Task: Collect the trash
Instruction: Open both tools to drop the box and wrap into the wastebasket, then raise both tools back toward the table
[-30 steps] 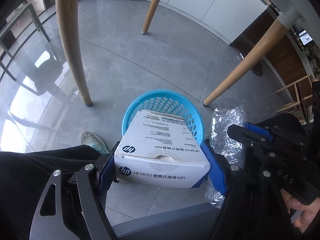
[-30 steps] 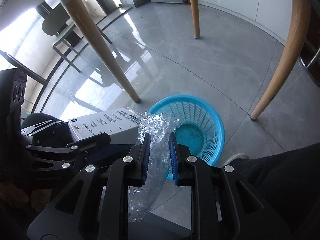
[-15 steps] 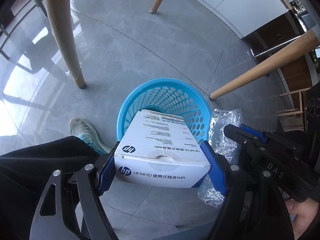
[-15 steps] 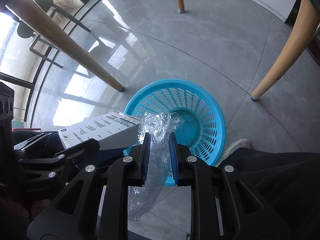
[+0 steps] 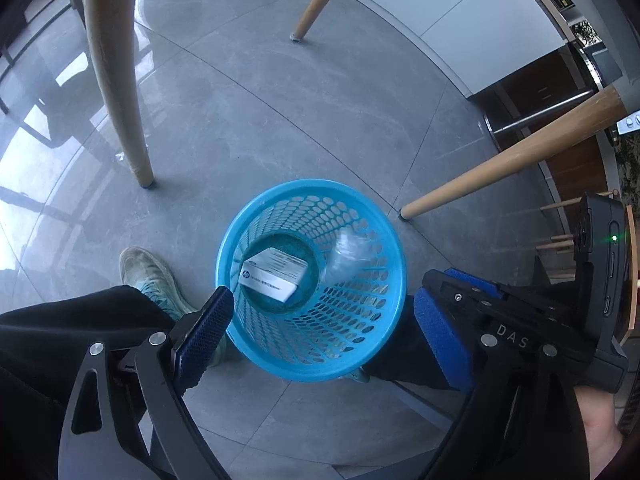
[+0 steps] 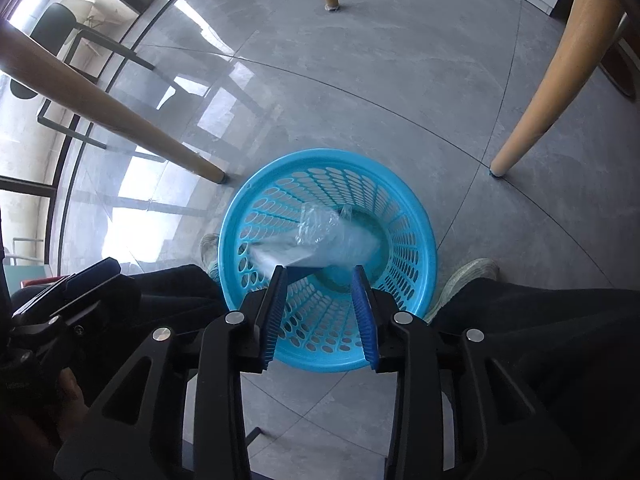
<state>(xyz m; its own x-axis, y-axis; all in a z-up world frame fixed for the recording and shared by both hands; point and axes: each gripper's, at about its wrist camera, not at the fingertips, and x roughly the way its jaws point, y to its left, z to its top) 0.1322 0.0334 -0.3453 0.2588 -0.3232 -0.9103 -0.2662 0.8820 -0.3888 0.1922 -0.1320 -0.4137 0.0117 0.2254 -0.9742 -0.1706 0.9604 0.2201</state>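
A blue perforated basket (image 5: 280, 204) stands on the grey floor below both grippers. The white HP box (image 5: 272, 274) lies at its bottom. The clear plastic wrapper (image 5: 346, 258) is a blur inside the basket, falling free; in the right wrist view the wrapper (image 6: 320, 236) hangs just beyond the fingertips, over the basket (image 6: 424, 240). My left gripper (image 5: 324, 320) is above the near rim, its jaws opening with nothing between them. My right gripper (image 6: 320, 280) is also opening, its blue pads apart and clear of the wrapper. The right gripper shows at the right edge of the left wrist view.
Wooden table legs (image 5: 120, 92) (image 5: 500, 168) (image 6: 540, 96) stand around the basket. The person's dark trouser legs and pale shoes (image 5: 152, 276) (image 6: 468, 276) flank it closely. A dark chair (image 6: 60, 24) sits by the bright window at far left.
The left gripper let go of the HP box, which dropped to the basket's bottom. The right gripper released the plastic wrapper, now falling in. Both grippers came lower over the basket.
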